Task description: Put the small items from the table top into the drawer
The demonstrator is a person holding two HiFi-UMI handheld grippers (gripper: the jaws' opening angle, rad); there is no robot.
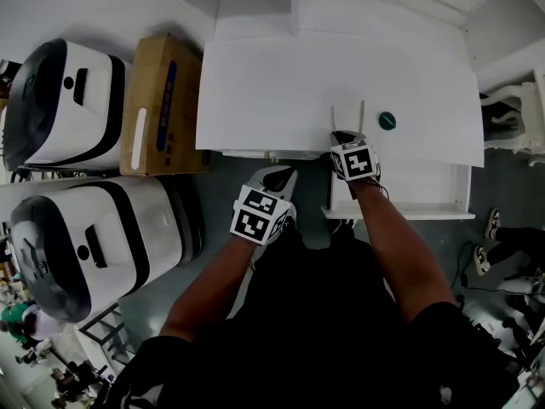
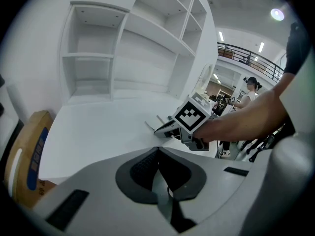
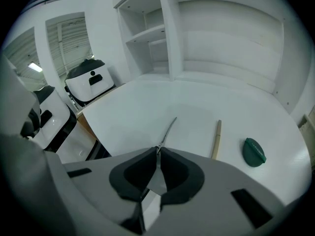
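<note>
Three small items lie on the white table top (image 1: 281, 83): a thin metal tool (image 3: 168, 131), a wooden stick (image 3: 216, 139) and a round green item (image 3: 253, 152). In the head view the metal tool (image 1: 333, 118), the stick (image 1: 362, 114) and the green item (image 1: 387, 120) lie near the table's front edge. My right gripper (image 3: 157, 150) is at that edge, its jaws shut on the near end of the metal tool. My left gripper (image 1: 279, 175) hangs in front of the table, below its edge, jaws together with nothing in them. The drawer (image 1: 456, 196) stands pulled out under the table's right part.
A cardboard box (image 1: 157, 100) stands left of the table, with two white and black machines (image 1: 68, 100) (image 1: 94, 245) beside it. White shelves (image 3: 162, 28) rise at the table's back. A white chair (image 1: 515, 109) and shoes (image 1: 494, 224) are at the right.
</note>
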